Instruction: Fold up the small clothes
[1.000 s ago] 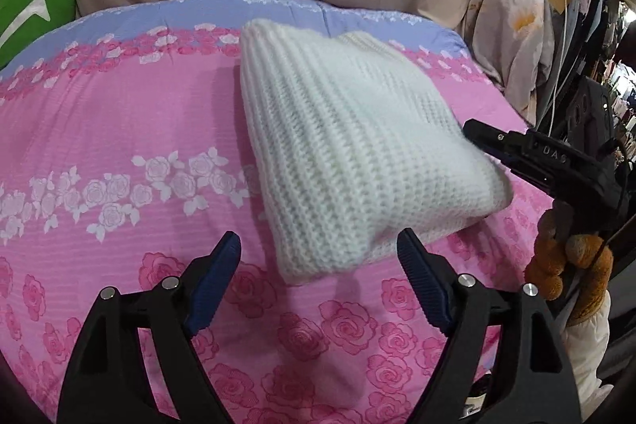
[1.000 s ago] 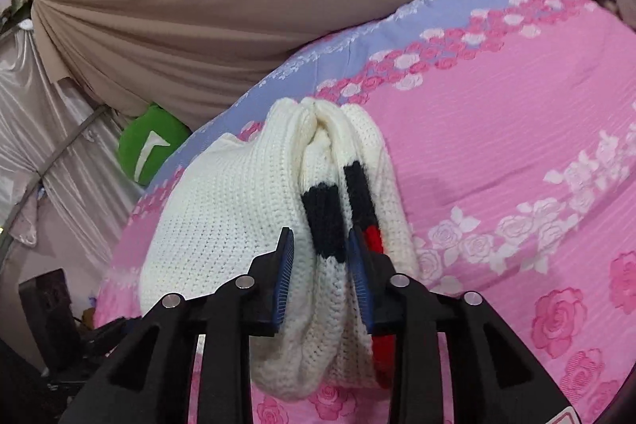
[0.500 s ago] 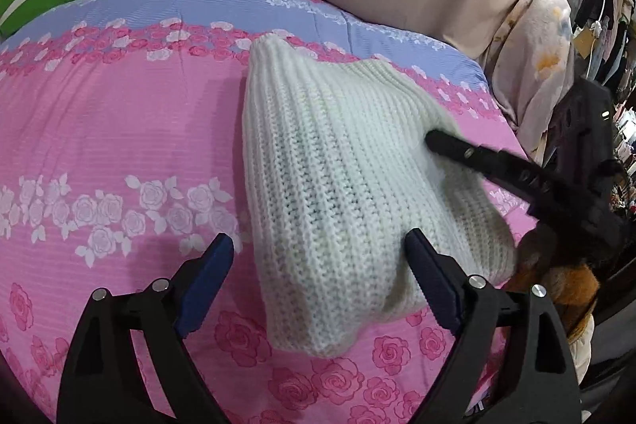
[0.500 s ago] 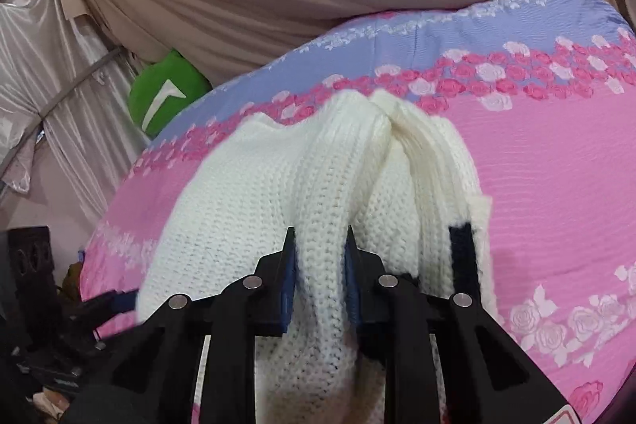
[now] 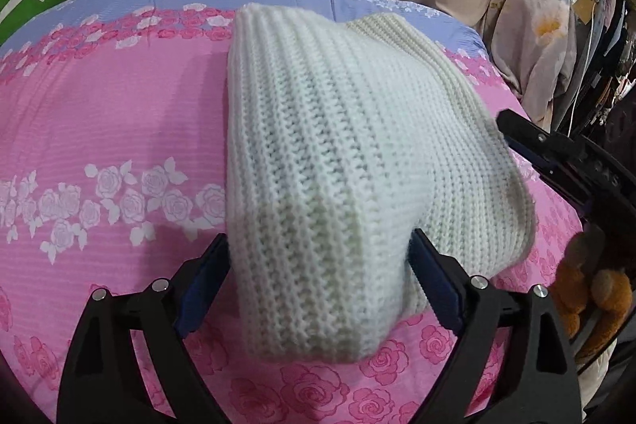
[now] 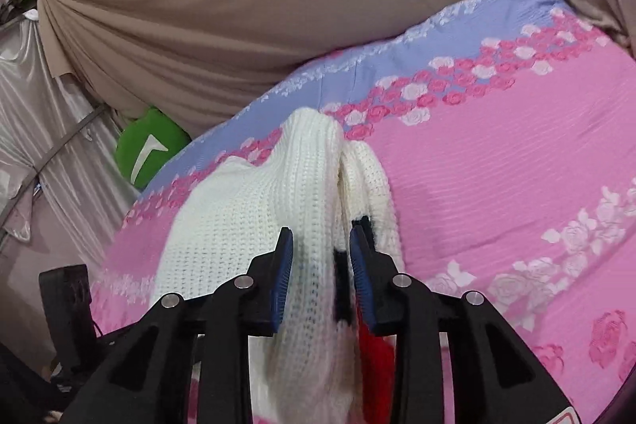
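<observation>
A folded white knit sweater (image 5: 342,161) lies on the pink rose-patterned bedspread (image 5: 99,130). My left gripper (image 5: 318,261) is open, its blue pads on either side of the sweater's near folded end, close to or touching the knit. My right gripper (image 6: 321,257) is shut on the sweater's folded edge (image 6: 254,225), where black and red stripes (image 6: 371,352) show between the layers. The right gripper also shows in the left wrist view (image 5: 556,153) at the sweater's right edge.
A beige curtain (image 6: 278,6) hangs behind the bed. A green cushion (image 6: 147,146) sits at the bed's far left corner. Floral bedding (image 5: 536,6) and hanging clutter stand at the right of the bed. An orange plush toy (image 5: 592,293) lies by the right edge.
My left gripper moved forward until its open jaws straddle the sweater's near end. My right gripper kept its hold on the folded edge and shifted slightly.
</observation>
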`<move>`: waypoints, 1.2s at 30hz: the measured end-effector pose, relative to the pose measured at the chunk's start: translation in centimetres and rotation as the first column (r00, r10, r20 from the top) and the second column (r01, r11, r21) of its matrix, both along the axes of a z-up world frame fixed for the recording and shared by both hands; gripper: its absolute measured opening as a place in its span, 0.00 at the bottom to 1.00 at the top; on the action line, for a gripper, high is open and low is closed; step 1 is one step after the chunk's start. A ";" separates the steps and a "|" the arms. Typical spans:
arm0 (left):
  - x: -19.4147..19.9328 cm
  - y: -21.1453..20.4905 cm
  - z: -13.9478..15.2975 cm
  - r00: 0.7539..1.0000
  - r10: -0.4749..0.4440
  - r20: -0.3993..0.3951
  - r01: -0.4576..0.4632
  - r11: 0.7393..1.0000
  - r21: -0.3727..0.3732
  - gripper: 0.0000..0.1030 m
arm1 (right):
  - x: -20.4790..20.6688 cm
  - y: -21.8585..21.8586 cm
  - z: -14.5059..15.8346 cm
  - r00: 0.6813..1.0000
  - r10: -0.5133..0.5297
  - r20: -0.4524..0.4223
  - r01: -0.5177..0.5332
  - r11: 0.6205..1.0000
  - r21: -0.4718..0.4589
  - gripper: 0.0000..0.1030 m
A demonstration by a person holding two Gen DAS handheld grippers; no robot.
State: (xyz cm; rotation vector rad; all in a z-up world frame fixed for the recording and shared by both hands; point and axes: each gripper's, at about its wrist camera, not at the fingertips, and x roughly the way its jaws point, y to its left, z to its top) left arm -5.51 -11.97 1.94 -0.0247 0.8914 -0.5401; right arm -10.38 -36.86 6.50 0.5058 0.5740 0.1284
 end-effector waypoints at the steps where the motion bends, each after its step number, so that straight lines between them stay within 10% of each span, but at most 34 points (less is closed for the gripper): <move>1: -0.4 0.2 0.5 1.000 -0.002 0.016 0.002 1.000 -0.001 0.83 | -1.3 0.2 0.2 1.000 0.003 0.007 -0.003 1.000 -0.002 0.33; 10: -1.5 2.1 4.2 0.992 0.048 0.115 -0.042 0.997 -0.057 0.83 | -3.1 2.9 -4.5 0.993 0.076 -0.093 -0.075 0.997 0.013 0.54; 12: -0.3 1.9 3.0 0.994 0.074 0.080 -0.071 0.997 -0.038 0.83 | -1.9 3.0 -5.0 0.991 0.065 -0.115 -0.067 0.998 -0.013 0.22; 14: 0.6 2.0 1.7 0.995 0.091 0.035 -0.090 0.996 -0.020 0.82 | -2.7 2.7 -2.9 0.997 0.063 -0.038 -0.063 0.998 0.000 0.13; 18: 0.0 1.9 0.9 0.997 0.069 0.017 -0.069 0.997 -0.024 0.82 | -6.0 2.4 1.9 0.994 0.040 0.103 -0.035 0.998 -0.054 0.11; 24: 0.6 -0.3 -2.0 0.998 0.056 -0.030 -0.055 0.998 0.029 0.84 | -3.3 1.8 -5.0 0.989 -0.004 -0.148 -0.013 0.993 -0.114 0.08; 36: -0.5 1.5 4.6 0.985 0.113 0.133 -0.109 0.993 -0.035 0.81 | 2.9 0.8 3.3 0.998 0.068 0.002 -0.067 0.995 -0.073 0.58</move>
